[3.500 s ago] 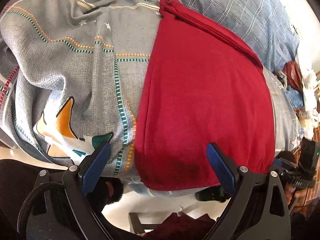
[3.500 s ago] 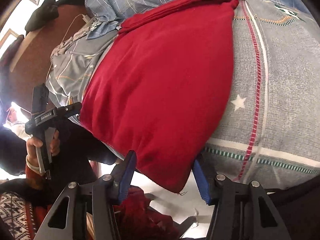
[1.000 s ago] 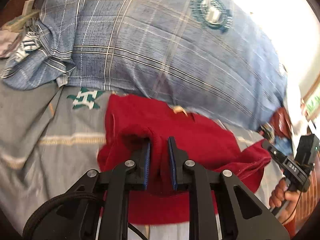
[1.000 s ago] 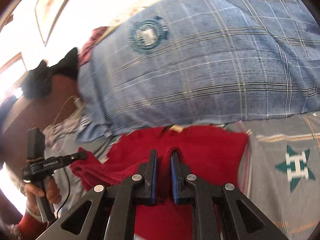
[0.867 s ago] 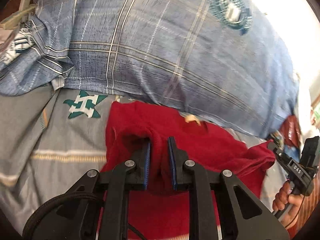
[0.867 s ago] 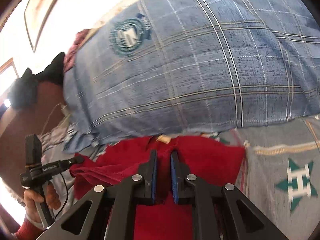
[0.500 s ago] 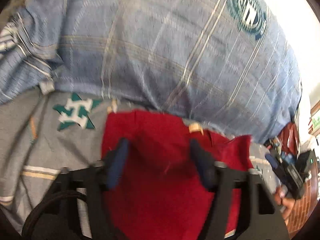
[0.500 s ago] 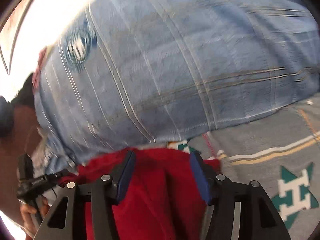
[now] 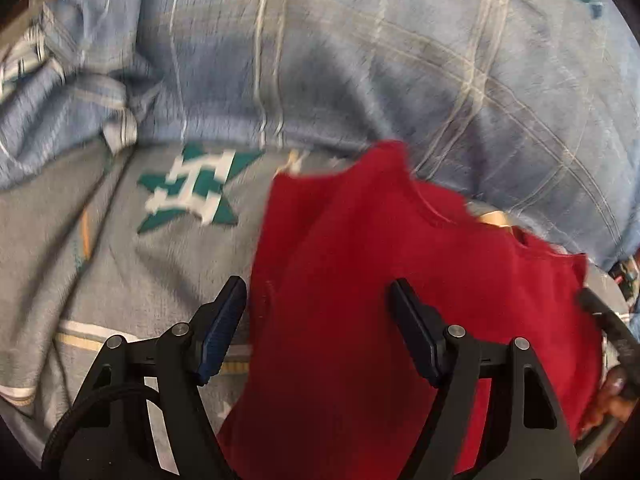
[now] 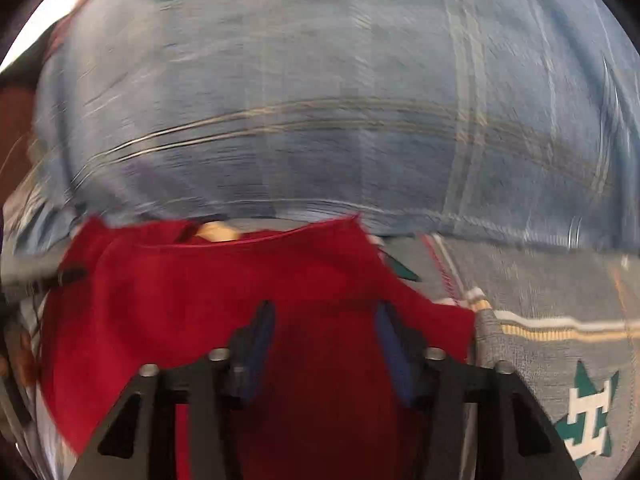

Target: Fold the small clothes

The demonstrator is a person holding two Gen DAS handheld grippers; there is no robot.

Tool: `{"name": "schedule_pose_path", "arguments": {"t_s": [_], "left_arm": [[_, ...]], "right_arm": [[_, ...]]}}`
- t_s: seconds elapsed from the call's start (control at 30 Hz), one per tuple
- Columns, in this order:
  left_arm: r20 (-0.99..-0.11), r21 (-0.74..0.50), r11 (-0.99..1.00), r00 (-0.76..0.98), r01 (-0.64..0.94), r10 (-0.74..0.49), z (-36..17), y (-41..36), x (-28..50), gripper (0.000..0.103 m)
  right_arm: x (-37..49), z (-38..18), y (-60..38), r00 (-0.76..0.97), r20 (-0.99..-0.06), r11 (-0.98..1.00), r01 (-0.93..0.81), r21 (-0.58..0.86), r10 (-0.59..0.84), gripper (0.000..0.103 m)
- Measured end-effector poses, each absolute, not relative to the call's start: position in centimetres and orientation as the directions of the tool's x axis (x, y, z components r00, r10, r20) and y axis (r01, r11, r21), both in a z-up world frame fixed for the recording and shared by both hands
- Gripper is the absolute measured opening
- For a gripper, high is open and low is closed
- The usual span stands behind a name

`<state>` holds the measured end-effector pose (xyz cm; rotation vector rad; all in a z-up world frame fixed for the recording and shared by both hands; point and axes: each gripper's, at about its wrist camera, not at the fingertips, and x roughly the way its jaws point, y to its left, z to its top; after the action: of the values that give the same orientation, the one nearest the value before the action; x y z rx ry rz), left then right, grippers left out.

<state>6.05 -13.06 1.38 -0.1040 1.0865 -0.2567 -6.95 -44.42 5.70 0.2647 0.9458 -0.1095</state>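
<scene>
The red garment [image 9: 400,300] lay spread on the grey bedsheet [image 9: 120,260], its neckline up against the blue plaid pillow [image 9: 360,60]. The left gripper [image 9: 318,328] hung over it with fingers released and wide apart, nothing pinched. The right gripper [image 10: 324,344] had just been narrowing, yet its fingers stood apart above the cloth, gripping nothing.
</scene>
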Motion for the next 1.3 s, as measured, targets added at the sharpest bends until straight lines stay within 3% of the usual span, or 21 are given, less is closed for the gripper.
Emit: {"name": "schedule_pose_path", "arguments": {"t_s": [0.1,0.2,0.3,0.33,0.37,0.4,0.43,0.57,0.77,0.83,0.87,0.93,1.1,1.3], "left_arm": [[-0.848,-0.244,0.958,0.446,0.148,-0.285,1.6,-12.2,5.9,0.075],[-0.837,-0.253,0.956,0.463,0.147,-0.292,2.7,-11.4,5.2,0.075],[-0.821,-0.253,0.956,0.49,0.15,-0.294,4.3,-10.5,3.7,0.075],[-0.818,-0.248,0.957,0.497,0.151,-0.29,4.8,-10.3,3.0,0.075],[-0.818,-0.239,0.959,0.5,0.154,-0.285,5.4,-10.1,2.4,0.075],[-0.819,-0.226,0.962,0.505,0.155,-0.273,5.9,-9.8,1.7,0.075],[-0.818,-0.213,0.965,0.513,0.151,-0.261,6.2,-9.3,1.0,0.075],[-0.813,-0.186,0.976,0.539,0.117,-0.22,5.8,-7.7,-2.4,0.075],[-0.835,-0.177,0.98,0.513,0.092,-0.199,2.6,-7.6,-2.9,0.075],[-0.837,-0.19,0.977,0.504,0.096,-0.213,2.0,-7.4,-2.5,0.075],[-0.836,-0.195,0.976,0.504,0.099,-0.218,2.0,-7.4,-2.4,0.075],[-0.829,-0.19,0.976,0.516,0.103,-0.215,2.3,-7.5,-2.3,0.075],[-0.825,-0.2,0.975,0.52,0.097,-0.221,2.2,-7.3,-2.1,0.075],[-0.827,-0.186,0.975,0.517,0.118,-0.22,2.2,-7.6,-2.0,0.075]], "right_arm": [[-8.8,7.4,-45.6,0.652,-0.755,0.943,0.202,0.263,0.071,0.046],[-10.3,8.9,-45.6,0.695,-0.719,0.963,0.202,0.177,-0.013,0.06],[-9.0,8.2,-45.8,0.667,-0.744,0.969,0.202,0.143,-0.03,0.063],[-8.1,7.5,-45.7,0.649,-0.761,0.97,0.194,0.146,-0.015,0.055],[-7.4,7.2,-45.5,0.631,-0.776,0.972,0.186,0.145,-0.005,0.04],[-6.5,6.7,-45.2,0.607,-0.795,0.974,0.18,0.14,0.002,0.008],[-5.8,6.5,-44.9,0.586,-0.81,0.976,0.179,0.124,-0.005,0.007],[-6.2,8.9,-45.2,0.662,-0.742,0.971,0.228,0.069,-0.103,0.007],[-4.5,6.0,-45.0,0.521,-0.822,0.955,0.286,-0.085,-0.229,0.009],[-5.4,7.8,-44.0,0.545,-0.788,0.942,0.31,-0.128,-0.286,0.029],[-6.0,9.1,-43.0,0.574,-0.76,0.939,0.313,-0.139,-0.304,0.034],[-6.7,11.3,-40.8,0.64,-0.728,0.96,0.261,-0.096,-0.247,0.04],[-3.0,11.2,-33.0,0.629,-0.761,0.984,-0.036,0.177,0.16,0.04],[3.2,7.1,-23.6,0.575,-0.789,0.974,-0.186,0.131,0.215,0.037]]}}
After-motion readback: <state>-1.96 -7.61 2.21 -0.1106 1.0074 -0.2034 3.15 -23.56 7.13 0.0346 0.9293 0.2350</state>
